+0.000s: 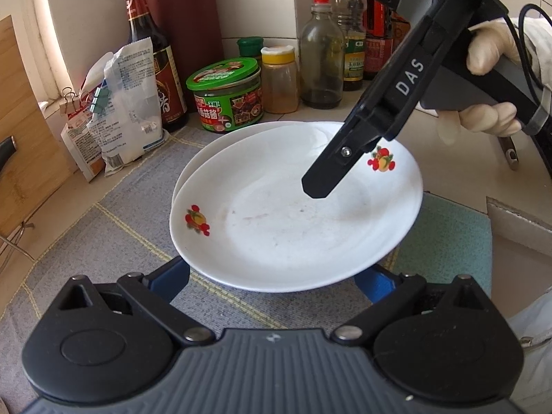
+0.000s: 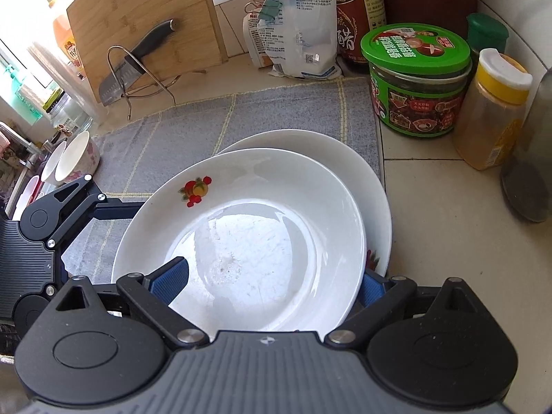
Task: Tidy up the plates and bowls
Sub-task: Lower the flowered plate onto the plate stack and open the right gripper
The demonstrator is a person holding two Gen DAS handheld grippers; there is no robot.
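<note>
Stacking white plates on the grey mat, both grippers at the top plate.

At the centre of both views, the top plate with red fruit prints lies on a second plate, offset toward the lower left of it in the right wrist view. The left gripper has jaws spread wide, blue fingers under the plate's near rim. The right gripper is spread wide too, one finger over the plate, the other outside its rim. Bowls sit at the left edge, a green-lidded jar upper right.
</note>
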